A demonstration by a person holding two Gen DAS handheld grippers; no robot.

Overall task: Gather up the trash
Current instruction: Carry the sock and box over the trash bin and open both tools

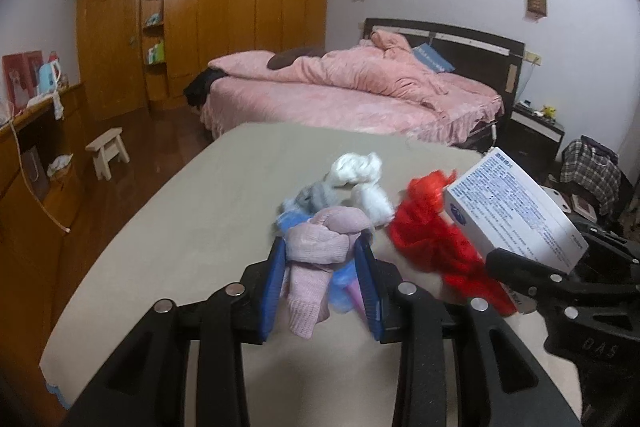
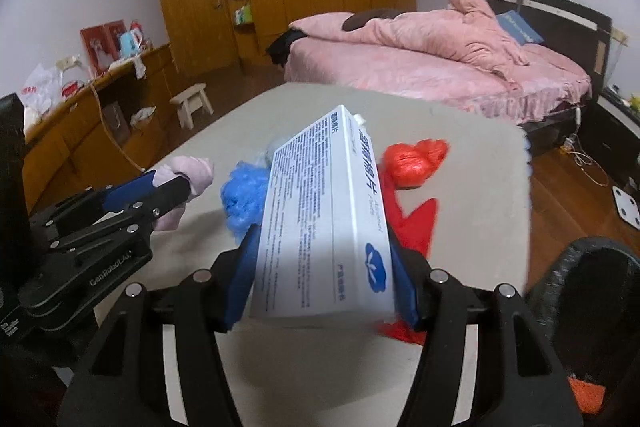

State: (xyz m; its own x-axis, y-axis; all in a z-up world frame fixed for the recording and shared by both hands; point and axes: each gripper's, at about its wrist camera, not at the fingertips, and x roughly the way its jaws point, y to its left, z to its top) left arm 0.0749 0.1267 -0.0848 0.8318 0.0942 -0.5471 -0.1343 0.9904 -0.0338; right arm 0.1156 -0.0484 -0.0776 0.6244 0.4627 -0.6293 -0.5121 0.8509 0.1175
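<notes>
Right tool (image 2: 324, 267) is clamped across the short width of a white printed carton (image 2: 324, 215), its blue pads pressing the two long side faces near the closer end. That carton is lifted clear of the beige surface (image 2: 472, 187) and tilts up and away. It looks light and probably hollow, so its thin walls could buckle under a hard squeeze; pads flat on opposite faces, as here, suit it best.

Left tool (image 1: 322, 263) is clenched on a knotted pink sock (image 1: 320, 247), soft and limp, with its tail dangling below the pads. It should compress rather than slip, and the knot is the firmest place to hold.

Loose on the surface toward its far edge lie a red plastic bag (image 2: 412, 157), a crumpled blue bag (image 2: 244, 193) and white wads (image 1: 360, 175). All look featherweight and crushable, best pinched at their bunched middles.
</notes>
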